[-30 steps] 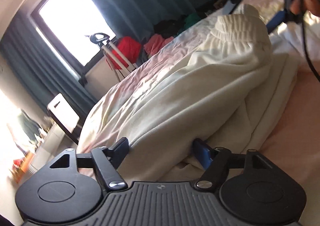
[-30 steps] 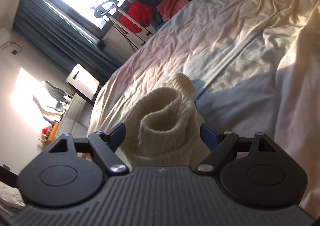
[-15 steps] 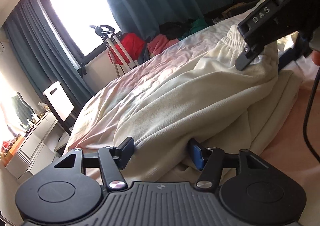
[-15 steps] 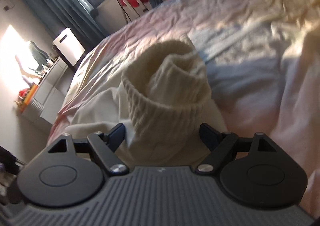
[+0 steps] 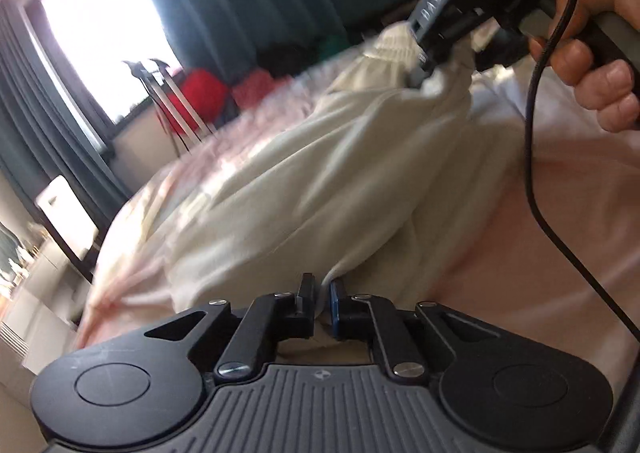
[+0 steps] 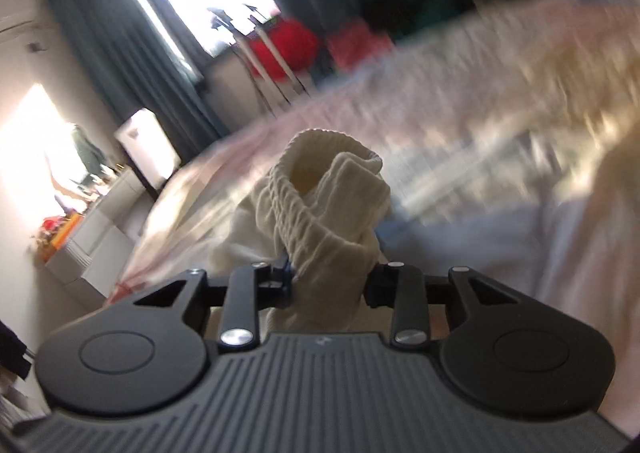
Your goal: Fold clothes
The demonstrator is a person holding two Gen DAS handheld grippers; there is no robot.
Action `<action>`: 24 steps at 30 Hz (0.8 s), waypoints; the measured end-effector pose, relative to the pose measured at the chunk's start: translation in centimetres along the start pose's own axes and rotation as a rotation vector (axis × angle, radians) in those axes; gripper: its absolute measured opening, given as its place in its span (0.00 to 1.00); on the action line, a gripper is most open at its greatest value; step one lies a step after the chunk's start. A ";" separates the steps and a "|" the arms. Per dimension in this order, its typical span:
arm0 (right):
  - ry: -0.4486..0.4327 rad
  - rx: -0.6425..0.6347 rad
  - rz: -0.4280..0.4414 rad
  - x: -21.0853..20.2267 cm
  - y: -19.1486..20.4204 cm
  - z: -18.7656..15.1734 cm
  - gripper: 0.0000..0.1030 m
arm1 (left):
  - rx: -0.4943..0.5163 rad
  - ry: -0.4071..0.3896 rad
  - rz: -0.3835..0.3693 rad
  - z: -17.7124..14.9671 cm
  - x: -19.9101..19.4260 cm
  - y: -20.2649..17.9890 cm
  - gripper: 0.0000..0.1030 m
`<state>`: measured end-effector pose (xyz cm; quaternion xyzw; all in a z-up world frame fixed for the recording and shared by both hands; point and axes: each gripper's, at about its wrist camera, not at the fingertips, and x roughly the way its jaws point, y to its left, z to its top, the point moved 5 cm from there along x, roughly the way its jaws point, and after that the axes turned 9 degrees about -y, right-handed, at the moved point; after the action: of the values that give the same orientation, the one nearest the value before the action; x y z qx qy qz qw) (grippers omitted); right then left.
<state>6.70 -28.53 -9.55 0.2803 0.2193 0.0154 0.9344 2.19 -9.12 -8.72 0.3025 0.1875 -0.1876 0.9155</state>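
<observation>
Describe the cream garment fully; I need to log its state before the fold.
The cream garment is soft, thick fabric, apparently sweatpants, with a ribbed, gathered elastic band. It drapes lengthwise over the pink bedsheet, partly lifted and creased. The left gripper pinches its near edge; the right gripper clamps the bunched band.

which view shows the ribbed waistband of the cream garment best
The right wrist view: the ribbed waistband fills the centre, sharp, bunched between the right gripper fingers, which are shut on it. The left wrist view shows it only far off and blurred, partly behind the right gripper, while the left gripper pinches the garment's other end.
</observation>
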 end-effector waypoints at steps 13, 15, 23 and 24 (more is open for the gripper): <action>0.253 0.132 -0.001 3.7 -2.8 -3.8 0.85 | -0.173 0.041 -0.035 -0.1 0.1 2.0 0.08; 0.276 0.206 0.037 4.4 -3.3 -4.1 0.85 | -0.196 0.046 -0.039 -0.1 0.1 2.3 0.08; 0.185 0.119 0.162 2.3 -0.3 -2.7 0.81 | -0.234 0.054 -0.038 -0.2 0.4 2.9 0.09; 0.176 0.092 0.169 2.1 0.1 -2.6 0.80 | -0.244 0.056 -0.041 -0.2 0.3 3.0 0.09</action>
<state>7.48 -26.78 -12.28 0.3381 0.2763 0.1085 0.8931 3.80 -6.82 -7.53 0.1901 0.2405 -0.1736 0.9359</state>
